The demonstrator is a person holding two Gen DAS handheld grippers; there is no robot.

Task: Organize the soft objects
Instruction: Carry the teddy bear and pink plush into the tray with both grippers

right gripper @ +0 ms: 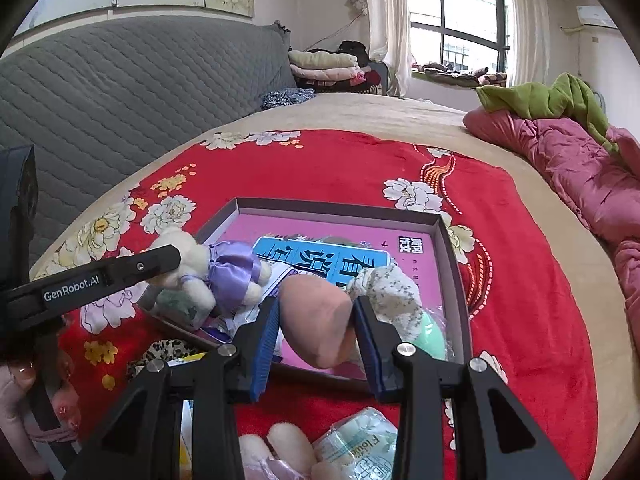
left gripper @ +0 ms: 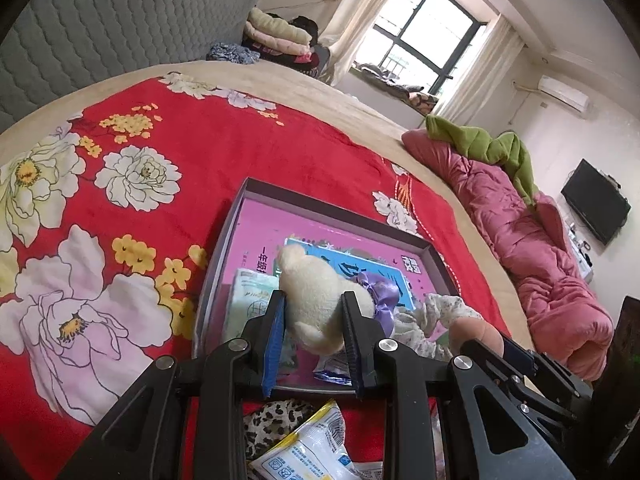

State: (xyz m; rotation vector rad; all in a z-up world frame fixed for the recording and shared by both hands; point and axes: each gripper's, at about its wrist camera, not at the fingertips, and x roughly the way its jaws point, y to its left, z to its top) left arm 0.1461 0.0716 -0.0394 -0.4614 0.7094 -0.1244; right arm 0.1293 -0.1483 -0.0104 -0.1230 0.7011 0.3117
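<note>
Left claw [left gripper: 316, 316] clamping cream plush bear [left gripper: 316, 300], head pointing away, right claw [right gripper: 316, 320] clamping doll's head [right gripper: 320, 320]

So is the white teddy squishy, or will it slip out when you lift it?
The teddy looks squishy: its fluffy body bulges between the left tool's pads. It probably won't slip, since fuzzy fur grips well. It seems light, and its head and legs may flop, as they stick out past the pads above the box.
</note>
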